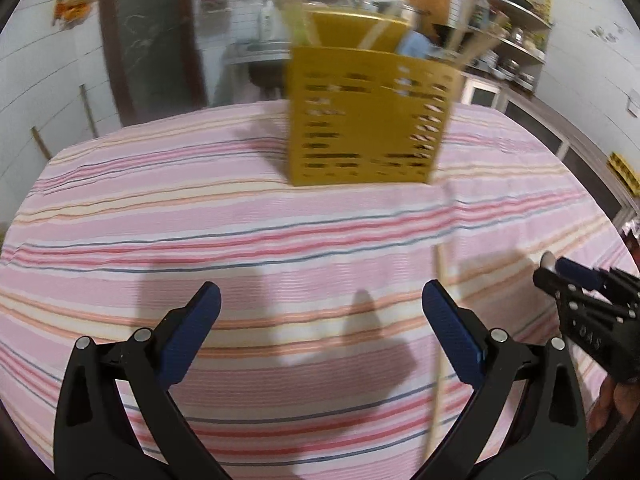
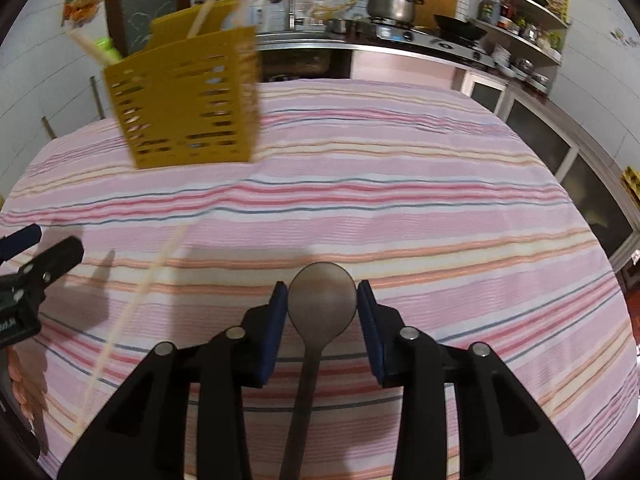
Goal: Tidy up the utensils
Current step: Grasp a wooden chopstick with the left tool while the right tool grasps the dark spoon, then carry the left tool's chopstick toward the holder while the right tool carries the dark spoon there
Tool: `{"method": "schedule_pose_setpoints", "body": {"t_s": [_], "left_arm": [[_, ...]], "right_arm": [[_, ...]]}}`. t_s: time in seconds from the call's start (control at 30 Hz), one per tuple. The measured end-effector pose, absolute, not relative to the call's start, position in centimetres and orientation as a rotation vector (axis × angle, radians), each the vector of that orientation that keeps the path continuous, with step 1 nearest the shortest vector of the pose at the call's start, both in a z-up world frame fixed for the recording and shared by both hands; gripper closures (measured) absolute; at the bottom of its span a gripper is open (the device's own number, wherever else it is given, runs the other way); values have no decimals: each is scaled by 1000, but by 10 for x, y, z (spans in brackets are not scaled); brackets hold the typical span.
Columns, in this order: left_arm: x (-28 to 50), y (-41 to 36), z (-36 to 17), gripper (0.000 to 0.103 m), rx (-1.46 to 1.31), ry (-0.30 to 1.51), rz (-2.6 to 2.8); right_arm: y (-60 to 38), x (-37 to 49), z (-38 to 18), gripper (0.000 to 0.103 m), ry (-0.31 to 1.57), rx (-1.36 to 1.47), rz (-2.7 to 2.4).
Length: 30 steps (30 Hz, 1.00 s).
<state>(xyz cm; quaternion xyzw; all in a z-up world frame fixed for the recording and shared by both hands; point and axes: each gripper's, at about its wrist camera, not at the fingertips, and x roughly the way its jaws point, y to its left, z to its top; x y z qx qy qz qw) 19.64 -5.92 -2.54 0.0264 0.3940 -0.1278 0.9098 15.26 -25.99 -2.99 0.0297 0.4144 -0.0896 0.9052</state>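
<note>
A yellow perforated utensil holder (image 1: 360,120) stands at the far side of the striped table, with several sticks and utensils poking out of its top. In the right wrist view the holder (image 2: 184,108) is up at the left. My right gripper (image 2: 322,294) is shut on the bowl of a dark wooden spoon (image 2: 322,304), whose handle runs back between the fingers. My left gripper (image 1: 320,300) is open above the cloth with nothing between its pads. A thin pale stick (image 1: 438,340) lies on the cloth by its right finger; the same stick (image 2: 132,304) shows in the right wrist view.
The pink striped tablecloth (image 2: 400,184) covers the whole table. Behind it runs a kitchen counter with a stove and a steel pot (image 2: 392,4), and shelves of dishes (image 2: 520,28) at the right. A hand (image 1: 612,400) holds the right gripper.
</note>
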Motion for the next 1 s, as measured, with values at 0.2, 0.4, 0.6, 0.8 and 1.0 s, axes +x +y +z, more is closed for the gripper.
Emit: {"method": "schedule_pose_setpoints", "body": {"t_s": [0.2, 0.4, 0.6, 0.8, 1.0], "left_arm": [[195, -110, -34, 27, 101, 850, -349], [208, -127, -52, 54, 125, 918, -350], [216, -130, -54, 64, 114, 922, -356], [226, -134, -53, 92, 94, 942, -378], [224, -131, -50, 98, 76, 927, -375]], "right_arm": [[-291, 149, -35, 67, 847, 99, -199], [-295, 149, -40, 67, 839, 116, -182], [-294, 150, -42, 67, 831, 117, -160], [-291, 152, -39, 67, 824, 107, -150], [-287, 151, -37, 67, 819, 96, -149]]}}
